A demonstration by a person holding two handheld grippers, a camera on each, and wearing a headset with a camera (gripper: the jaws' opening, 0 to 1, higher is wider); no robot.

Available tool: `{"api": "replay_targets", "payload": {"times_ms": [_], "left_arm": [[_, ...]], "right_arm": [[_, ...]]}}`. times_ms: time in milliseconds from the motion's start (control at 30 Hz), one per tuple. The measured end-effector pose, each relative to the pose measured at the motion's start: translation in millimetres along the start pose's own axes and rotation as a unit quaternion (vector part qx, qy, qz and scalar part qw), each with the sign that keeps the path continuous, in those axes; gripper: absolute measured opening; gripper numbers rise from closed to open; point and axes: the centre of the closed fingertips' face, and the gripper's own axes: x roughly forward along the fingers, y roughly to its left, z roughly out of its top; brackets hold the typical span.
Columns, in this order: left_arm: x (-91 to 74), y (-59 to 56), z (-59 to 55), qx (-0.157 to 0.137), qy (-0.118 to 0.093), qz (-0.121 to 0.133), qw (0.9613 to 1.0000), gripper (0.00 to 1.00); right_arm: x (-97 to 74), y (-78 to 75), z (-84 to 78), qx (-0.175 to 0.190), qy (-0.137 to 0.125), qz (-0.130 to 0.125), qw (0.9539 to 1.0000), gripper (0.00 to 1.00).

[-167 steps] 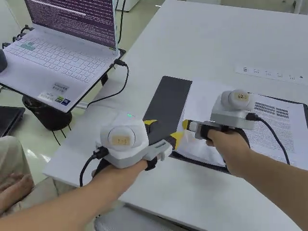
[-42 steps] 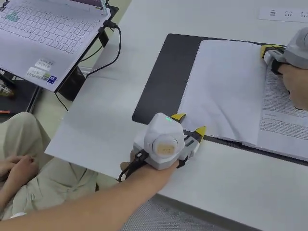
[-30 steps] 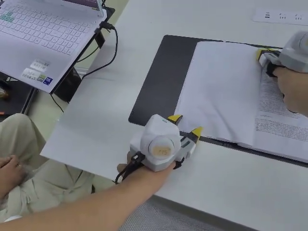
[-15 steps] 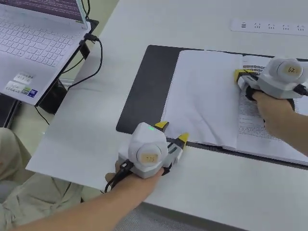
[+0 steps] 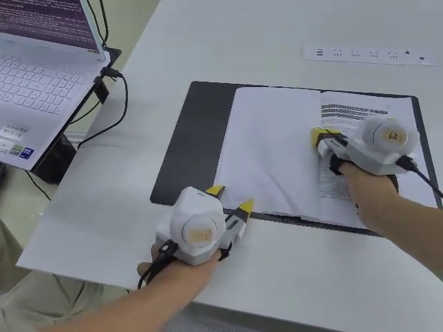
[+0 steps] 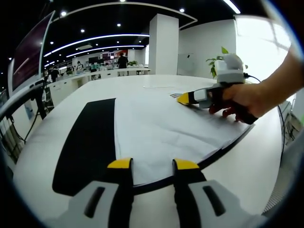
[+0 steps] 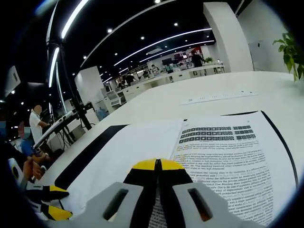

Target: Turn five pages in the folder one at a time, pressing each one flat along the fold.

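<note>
Folder (image 5: 188,149) lies open flat on the bench (image 5: 228,41), bare black cover to the left. Blank leaf (image 5: 270,149) lies left of the fold, printed page (image 5: 360,111) right of it.

Paper judged light, limp and faintly creased, and slippery under hard tips. Take a leaf by its free edge or corner; press gently along the fold.

Right gripper (image 5: 320,136): jaws together, nothing between them, tips at the fold, seemingly on the paper (contact uncertain).

Left gripper (image 5: 230,198): jaws moderately apart, empty, at the folder's near edge.
</note>
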Motion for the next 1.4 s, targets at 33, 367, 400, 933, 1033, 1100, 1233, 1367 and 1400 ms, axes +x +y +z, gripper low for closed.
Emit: {"api": "replay_targets", "payload": {"times_ms": [33, 367, 400, 933, 1033, 1100, 1233, 1367, 1400], "left_arm": [[0.0, 0.0, -0.1, 0.0, 0.0, 0.0, 1.0, 0.32], [-0.3, -0.1, -0.1, 0.001, -0.003, 0.0, 1.0, 0.32], [-0.6, -0.3, -0.1, -0.001, -0.003, 0.0, 1.0, 0.32], [-2.9, -1.5, 1.4, 0.001, -0.001, 0.0, 1.0, 0.32], [-3.3, -1.7, 1.7, 0.001, 0.0, -0.001, 1.0, 0.32], [-3.4, -1.8, 1.8, 0.002, 0.0, -0.002, 1.0, 0.32], [-3.7, -1.9, 1.7, 0.002, 0.0, -0.002, 1.0, 0.32], [-3.9, -1.8, 1.7, 0.003, 0.001, -0.004, 1.0, 0.32], [-3.9, -1.9, 1.7, 0.004, 0.002, -0.004, 1.0, 0.32]], "right_arm": [[-2.2, 1.3, -1.1, -0.001, 0.0, 0.001, 1.0, 0.0], [-32.7, 14.9, -19.4, -0.008, 0.01, 0.015, 0.9998, 0.0], [-35.0, 16.4, -21.6, -0.012, 0.011, 0.016, 0.9997, 0.0], [-70.3, 36.7, -57.0, -0.036, 0.048, 0.046, 0.9971, 0.0], [-78.0, 40.5, -62.9, -0.04, 0.053, 0.05, 0.9966, 0.0], [-82.4, 42.5, -65.9, -0.042, 0.056, 0.052, 0.9962, 0.0], [-91.0, 46.4, -72.3, -0.044, 0.063, 0.057, 0.9954, 0.0], [-99.1, 50.0, -77.8, -0.041, 0.068, 0.061, 0.995, 0.0], [-100.4, 50.7, -78.7, -0.041, 0.068, 0.061, 0.9949, 0.0]]}}
